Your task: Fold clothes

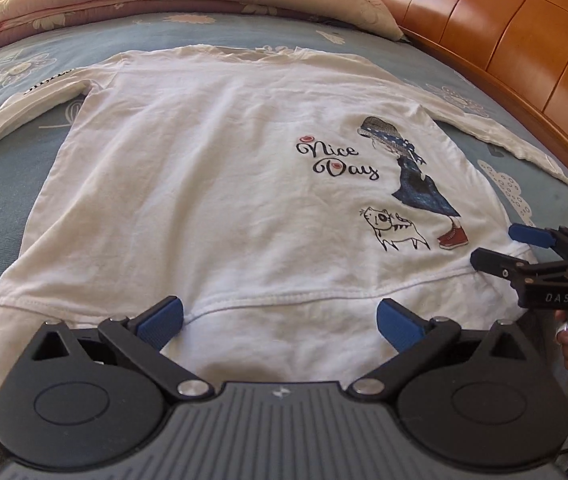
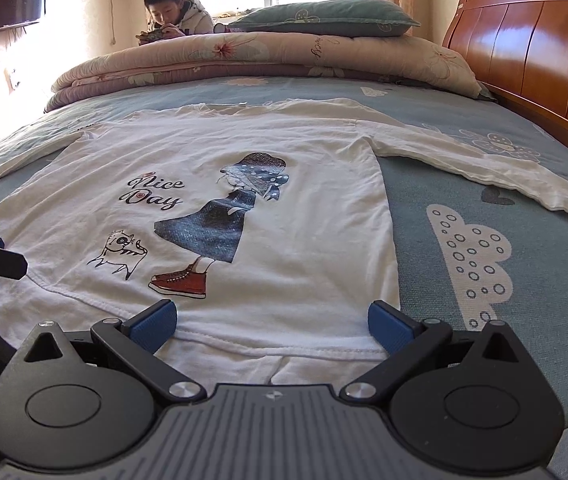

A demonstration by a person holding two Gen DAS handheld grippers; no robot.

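Left wrist view, white long-sleeved shirt flat on blue bedsheet, left gripper spread over hem, right gripper spread too.

A blue-sheeted bed carries a white shirt and folded quilt.

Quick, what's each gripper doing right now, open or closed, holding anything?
Left gripper: open, holding nothing, fingers over the shirt hem.
Right gripper: open, holding nothing, at the hem's right corner.
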